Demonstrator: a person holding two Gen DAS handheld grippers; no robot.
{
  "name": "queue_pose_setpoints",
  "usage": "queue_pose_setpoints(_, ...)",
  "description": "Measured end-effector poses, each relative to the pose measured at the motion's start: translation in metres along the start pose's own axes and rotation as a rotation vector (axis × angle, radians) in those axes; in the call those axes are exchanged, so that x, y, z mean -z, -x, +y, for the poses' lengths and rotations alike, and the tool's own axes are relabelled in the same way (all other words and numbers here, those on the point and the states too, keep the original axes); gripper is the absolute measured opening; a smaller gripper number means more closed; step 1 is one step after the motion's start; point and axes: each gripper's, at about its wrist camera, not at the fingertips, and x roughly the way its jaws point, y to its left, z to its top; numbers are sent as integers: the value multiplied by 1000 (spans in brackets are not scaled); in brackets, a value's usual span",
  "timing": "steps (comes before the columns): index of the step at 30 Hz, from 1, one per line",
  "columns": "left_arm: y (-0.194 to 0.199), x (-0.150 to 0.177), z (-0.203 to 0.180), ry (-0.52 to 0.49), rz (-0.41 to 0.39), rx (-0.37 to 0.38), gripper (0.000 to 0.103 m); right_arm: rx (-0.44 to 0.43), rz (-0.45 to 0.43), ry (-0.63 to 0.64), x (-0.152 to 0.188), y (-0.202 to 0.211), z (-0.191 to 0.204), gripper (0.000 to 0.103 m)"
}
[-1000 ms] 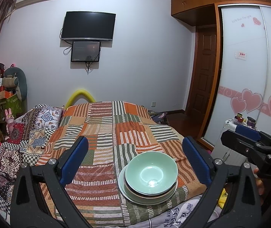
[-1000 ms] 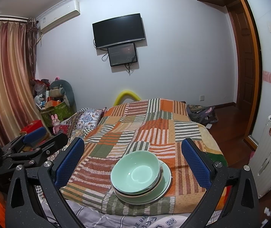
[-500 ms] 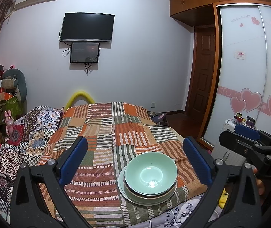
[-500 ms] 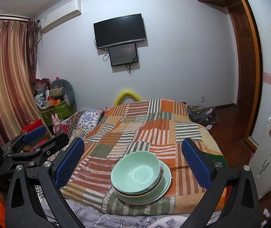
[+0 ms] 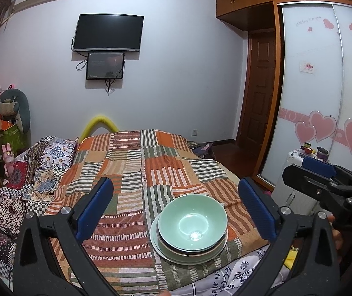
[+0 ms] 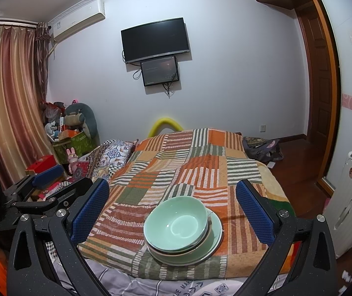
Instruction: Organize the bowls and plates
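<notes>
Pale green bowl (image 5: 192,224) tops a stack of dishes on a green plate (image 6: 216,234), near the bed's (image 5: 136,162) front edge; left hand-held gripper (image 5: 174,212) and right hand-held gripper (image 6: 172,211) hover wide apart, empty.

A bowl (image 5: 192,222) sits nested in a stack on a plate (image 5: 158,246) near the front edge of the bed (image 5: 136,172), toward its right corner; pillows (image 5: 52,157) lie along the left edge.
</notes>
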Motion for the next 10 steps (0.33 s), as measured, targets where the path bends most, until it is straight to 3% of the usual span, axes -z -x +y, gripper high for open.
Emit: queue_pose_setpoints(10, -1, 0, 2, 14, 4, 2, 103, 0, 9, -5, 1, -2, -4, 102)
